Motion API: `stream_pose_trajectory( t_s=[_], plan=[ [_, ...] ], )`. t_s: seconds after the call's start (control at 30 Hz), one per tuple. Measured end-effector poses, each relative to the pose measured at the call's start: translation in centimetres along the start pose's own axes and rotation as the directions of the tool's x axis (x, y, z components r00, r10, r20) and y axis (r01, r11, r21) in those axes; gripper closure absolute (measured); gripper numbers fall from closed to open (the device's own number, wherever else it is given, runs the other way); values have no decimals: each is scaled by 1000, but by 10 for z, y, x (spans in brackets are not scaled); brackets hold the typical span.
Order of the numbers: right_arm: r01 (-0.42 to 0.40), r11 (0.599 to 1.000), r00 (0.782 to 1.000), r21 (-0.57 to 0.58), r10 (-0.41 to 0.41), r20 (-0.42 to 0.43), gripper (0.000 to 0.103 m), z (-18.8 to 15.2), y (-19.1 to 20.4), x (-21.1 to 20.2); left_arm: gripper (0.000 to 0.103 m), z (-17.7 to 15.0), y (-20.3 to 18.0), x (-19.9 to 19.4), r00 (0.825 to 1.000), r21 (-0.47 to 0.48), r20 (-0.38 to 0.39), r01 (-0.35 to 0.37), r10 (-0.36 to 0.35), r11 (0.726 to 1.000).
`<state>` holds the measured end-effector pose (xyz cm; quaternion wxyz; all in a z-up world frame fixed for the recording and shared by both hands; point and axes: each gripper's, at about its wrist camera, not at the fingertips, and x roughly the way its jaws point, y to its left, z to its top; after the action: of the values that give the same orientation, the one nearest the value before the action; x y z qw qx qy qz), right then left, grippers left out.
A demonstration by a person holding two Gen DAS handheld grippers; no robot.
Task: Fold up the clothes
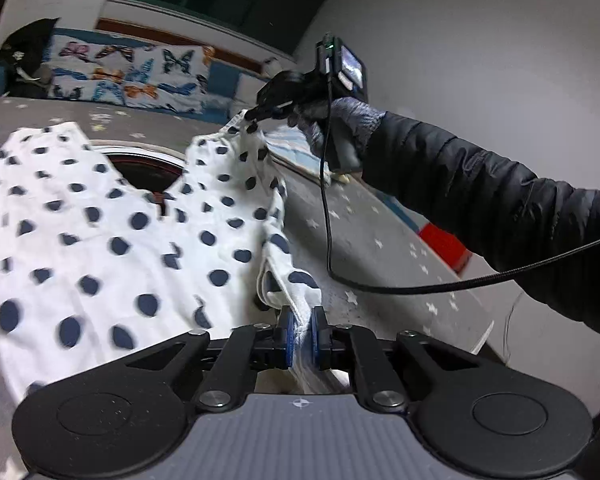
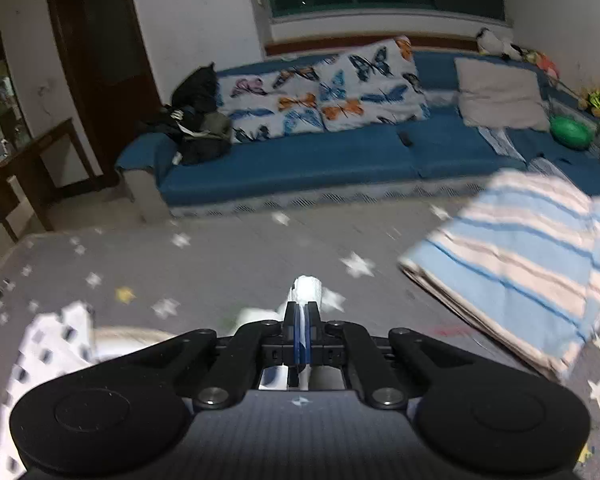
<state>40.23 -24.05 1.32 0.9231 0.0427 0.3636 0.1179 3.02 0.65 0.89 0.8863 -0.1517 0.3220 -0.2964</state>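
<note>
A white garment with dark blue dots (image 1: pixel 112 236) lies spread on a grey star-patterned surface (image 1: pixel 364 220). My left gripper (image 1: pixel 302 326) is shut on its near edge, which is pulled up into a ridge. My right gripper (image 1: pixel 250 116) shows in the left wrist view, shut on the garment's far edge and lifting it. In the right wrist view my right gripper (image 2: pixel 301 312) is shut on white fabric (image 2: pixel 308 288), and part of the dotted garment (image 2: pixel 48 344) shows at the lower left.
A folded blue and cream striped cloth (image 2: pixel 528 256) lies on the grey surface to the right. A blue sofa (image 2: pixel 320 160) with butterfly cushions (image 2: pixel 324 88) stands behind. A black cable (image 1: pixel 332 240) hangs from the right gripper.
</note>
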Motion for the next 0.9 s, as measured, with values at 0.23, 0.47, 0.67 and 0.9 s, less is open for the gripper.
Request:
stream_pose_trajectory(
  t_s=[0.23,0.47,0.67,0.9],
  plan=[
    [-74,995,997,-65,77,31,101,20,95,4,94,-16,27,-58,994,-93,92,-56,65,994],
    [-141,979,989,-145,147,32,102,27,190,22,94,-37,51,-106,982,-208,143,-93,125,974],
    [-153,958,987,-240,138,-81,100,3,231,51,94,-43,58,-112,980,-235,149,-91,129,968],
    [-108,970,978,-216,65,-199,83,-21,219,81,94,-44,59,-107,983,-228,148,-73,109,971]
  ],
)
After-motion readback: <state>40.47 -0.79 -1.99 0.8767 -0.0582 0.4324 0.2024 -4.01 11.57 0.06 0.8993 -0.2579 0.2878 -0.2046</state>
